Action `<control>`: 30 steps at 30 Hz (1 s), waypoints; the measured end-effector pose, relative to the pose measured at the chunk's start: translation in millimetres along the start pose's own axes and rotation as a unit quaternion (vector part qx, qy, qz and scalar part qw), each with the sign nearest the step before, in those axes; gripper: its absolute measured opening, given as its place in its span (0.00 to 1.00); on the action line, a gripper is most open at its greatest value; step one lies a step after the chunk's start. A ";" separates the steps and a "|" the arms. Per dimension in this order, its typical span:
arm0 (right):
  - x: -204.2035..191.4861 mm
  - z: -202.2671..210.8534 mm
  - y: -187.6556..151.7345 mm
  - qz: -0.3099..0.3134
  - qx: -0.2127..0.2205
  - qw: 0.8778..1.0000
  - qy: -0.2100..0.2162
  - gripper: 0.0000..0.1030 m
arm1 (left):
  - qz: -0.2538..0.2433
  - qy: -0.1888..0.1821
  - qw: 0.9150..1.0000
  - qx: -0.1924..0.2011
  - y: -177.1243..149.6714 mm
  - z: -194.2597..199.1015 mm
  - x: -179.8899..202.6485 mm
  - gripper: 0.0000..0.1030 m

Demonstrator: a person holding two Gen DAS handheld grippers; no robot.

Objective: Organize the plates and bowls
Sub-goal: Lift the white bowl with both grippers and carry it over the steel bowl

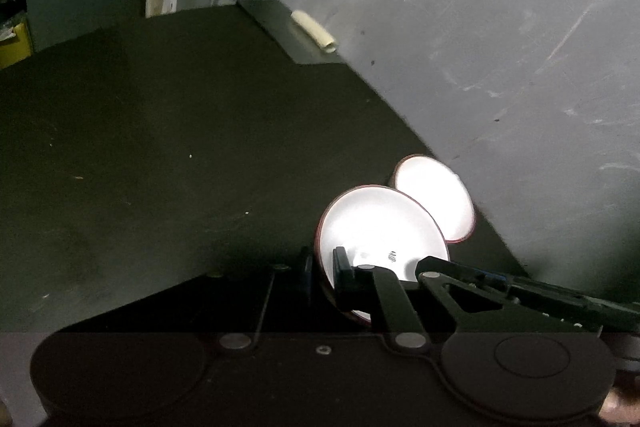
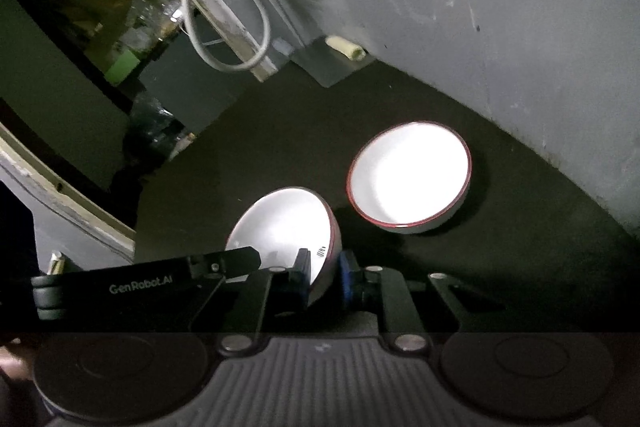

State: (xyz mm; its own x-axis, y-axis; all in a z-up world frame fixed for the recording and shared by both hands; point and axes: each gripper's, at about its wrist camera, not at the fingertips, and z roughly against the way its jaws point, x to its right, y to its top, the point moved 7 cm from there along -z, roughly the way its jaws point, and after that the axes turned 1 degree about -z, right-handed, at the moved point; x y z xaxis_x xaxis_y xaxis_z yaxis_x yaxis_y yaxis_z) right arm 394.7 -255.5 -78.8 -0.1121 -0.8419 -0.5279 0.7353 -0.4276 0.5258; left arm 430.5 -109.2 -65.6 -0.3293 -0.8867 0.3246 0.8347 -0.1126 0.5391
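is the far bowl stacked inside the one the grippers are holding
No, in the right wrist view the far bowl sits alone on the dark table, apart from the tilted held bowl.

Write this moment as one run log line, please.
left gripper: shut on tilted bowl rim | right gripper: shut on same bowl | second bowl: upright on table, apart
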 end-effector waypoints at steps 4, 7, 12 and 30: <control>-3.2 23.6 -2.1 0.007 0.009 1.000 0.012 0.17 | -0.010 -0.009 1.000 0.011 -2.5 19.7 13.5 0.10; -0.5 42.1 -6.4 0.009 0.014 1.000 0.015 0.17 | -0.023 -0.021 0.999 0.009 -9.2 31.1 27.4 0.10; 9.3 69.1 -20.4 0.006 0.016 1.000 0.005 0.17 | -0.044 -0.037 0.998 -0.002 -24.2 40.8 49.8 0.10; 39.6 104.1 -85.7 -0.041 -0.039 0.998 -0.008 0.18 | -0.088 -0.057 0.990 -0.097 -89.2 39.7 77.7 0.11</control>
State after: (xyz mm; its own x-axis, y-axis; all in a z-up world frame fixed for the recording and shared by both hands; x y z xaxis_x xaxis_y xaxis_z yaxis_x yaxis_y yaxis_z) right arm 257.7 -286.5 -75.3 -0.1854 -0.8104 -0.5558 0.7727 -0.4697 0.4271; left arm 312.8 -150.3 -57.6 -0.5150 -0.7908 0.3307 0.8258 -0.3543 0.4388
